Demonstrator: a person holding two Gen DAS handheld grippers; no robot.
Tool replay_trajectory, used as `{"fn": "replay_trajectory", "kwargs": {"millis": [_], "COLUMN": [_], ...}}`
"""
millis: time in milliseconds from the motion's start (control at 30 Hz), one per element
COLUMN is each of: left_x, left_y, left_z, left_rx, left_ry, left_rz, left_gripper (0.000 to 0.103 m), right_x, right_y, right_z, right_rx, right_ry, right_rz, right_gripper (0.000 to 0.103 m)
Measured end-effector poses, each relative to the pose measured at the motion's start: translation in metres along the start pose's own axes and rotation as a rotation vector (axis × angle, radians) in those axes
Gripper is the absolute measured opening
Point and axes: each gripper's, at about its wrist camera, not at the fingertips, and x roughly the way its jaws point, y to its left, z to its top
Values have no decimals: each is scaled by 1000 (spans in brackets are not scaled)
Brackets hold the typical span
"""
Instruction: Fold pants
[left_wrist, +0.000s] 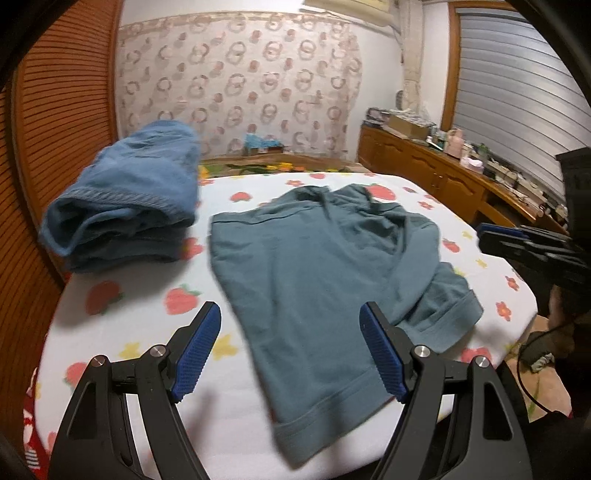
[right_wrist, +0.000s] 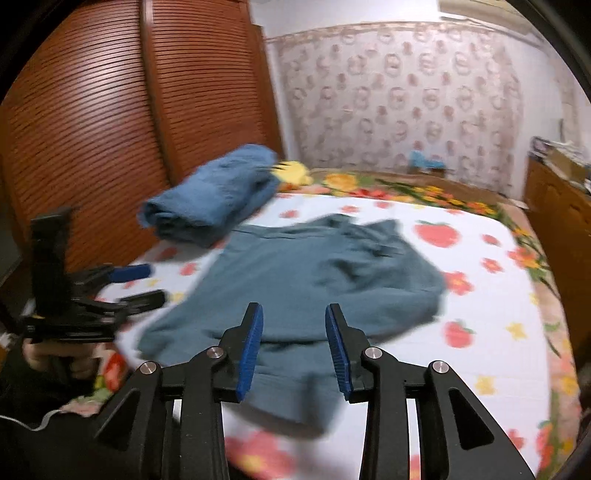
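- Both the left gripper (left_wrist: 290, 350) and the right gripper (right_wrist: 293, 347) hover spread, holding nothing, above the near cuffs.
- The teal pants (left_wrist: 314, 266) lie rumpled on the bed (left_wrist: 110, 332); pinching a single layer would probably skew the fold.
- The folded blue garment (left_wrist: 125, 206) sits near, so a wide swing could topple it.

Left tongs (left_wrist: 290, 317) spread wide, blue pads (left_wrist: 197, 350) well apart, gripping nothing. Right tongs (right_wrist: 293, 317) parted less widely, likewise unloaded. Both held level, pointing forward, side by side.
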Motion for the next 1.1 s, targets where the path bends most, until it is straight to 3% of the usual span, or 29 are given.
{"fn": "replay_trajectory", "kwargs": {"millis": [200,400,567,767,933,1100], "left_x": [19,30,36,40,46,49], "left_y": [-24,-39,-40,-41,-40,-39], "left_z": [2,-1,-6,-11,-15,-18], "left_rx": [33,61,68,72,68,60], "left_ry": [50,78,107,121,144,153], "left_rz": [-81,-91,-81,-79,-72,-77], "left_gripper": [77,76,76,76,76,76], "right_x": [24,49,85,113,118,95], "right_y": [-60,-94,-80,-94,-102,-104], "right_z": [-6,6,39,47,46,59], "right_rx": [54,94,105,129,127,102], "right_ry": [15,30,92,187,204,116], "right_rz": [-136,-185,-144,-98,-65,-113], "right_gripper": [37,37,37,36,9,4]}}
